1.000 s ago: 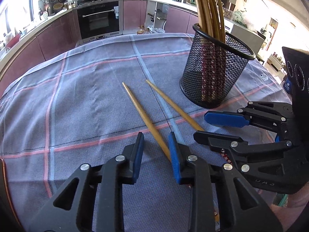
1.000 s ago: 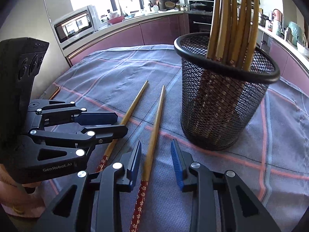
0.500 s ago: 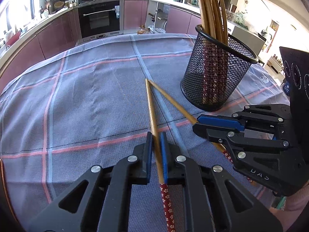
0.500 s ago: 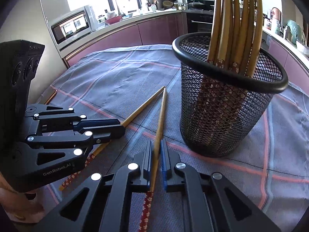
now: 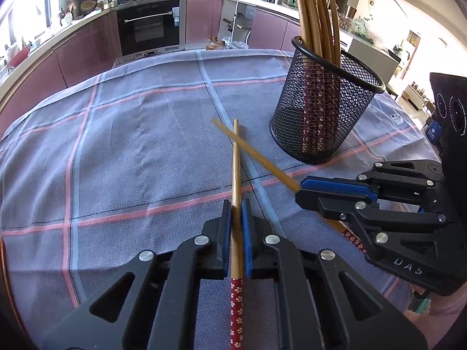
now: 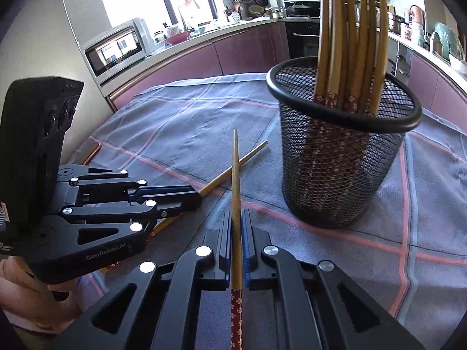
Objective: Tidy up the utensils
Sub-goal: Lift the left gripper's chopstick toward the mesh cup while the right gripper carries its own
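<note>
My left gripper point(image 5: 236, 204) is shut on a wooden chopstick point(image 5: 235, 169) with a red flowered end, tip pointing away. My right gripper point(image 6: 235, 215) is shut on a second such chopstick point(image 6: 235, 169). The two chopsticks cross above the cloth. In the left wrist view the right gripper point(image 5: 300, 191) is at the right, holding its chopstick point(image 5: 256, 154). In the right wrist view the left gripper point(image 6: 195, 197) is at the left with its chopstick point(image 6: 233, 167). A black mesh holder point(image 5: 324, 116) point(image 6: 341, 157) with several chopsticks stands just beyond, to the right.
A grey-blue checked tablecloth point(image 5: 131, 145) covers the table. Kitchen cabinets and an oven point(image 5: 150, 29) lie beyond the far edge. A microwave point(image 6: 116, 48) stands on the counter at the left of the right wrist view.
Both grippers went from open around the lying chopsticks to shut on them. Both chopsticks have been lifted off the cloth, and their tips now cross.
</note>
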